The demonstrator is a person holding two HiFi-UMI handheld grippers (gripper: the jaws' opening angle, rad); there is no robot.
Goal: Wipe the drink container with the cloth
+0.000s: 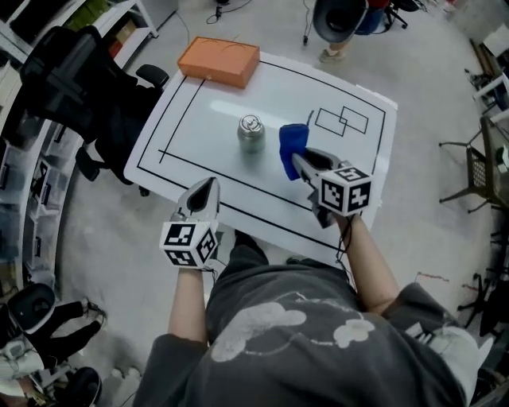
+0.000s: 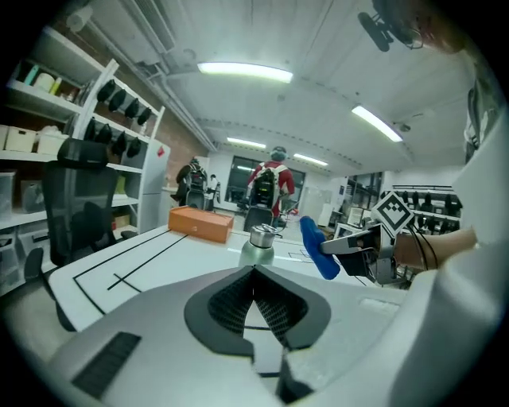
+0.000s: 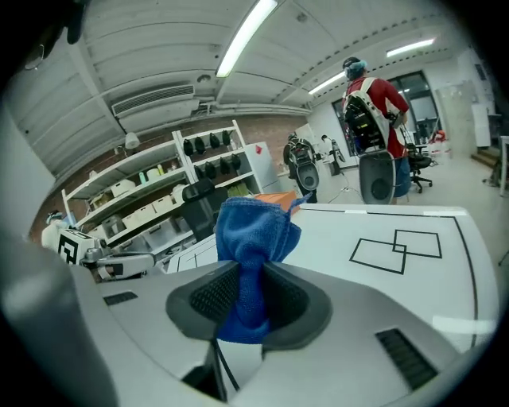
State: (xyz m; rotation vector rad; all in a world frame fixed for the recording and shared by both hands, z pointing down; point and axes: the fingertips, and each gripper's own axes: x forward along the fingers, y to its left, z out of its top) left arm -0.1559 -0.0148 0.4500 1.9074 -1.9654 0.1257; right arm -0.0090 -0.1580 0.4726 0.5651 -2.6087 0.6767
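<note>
A steel drink container with a metal lid stands upright near the middle of the white table; it also shows in the left gripper view. My right gripper is shut on a blue cloth, which hangs bunched just right of the container, apart from it. In the right gripper view the cloth fills the gap between the pads and hides the container. My left gripper is shut and empty, at the table's near edge, in front of and left of the container.
An orange box lies at the table's far left corner. Black outlines are drawn on the table, with two overlapping rectangles at the right. A black office chair stands left of the table. A person stands beyond the far edge.
</note>
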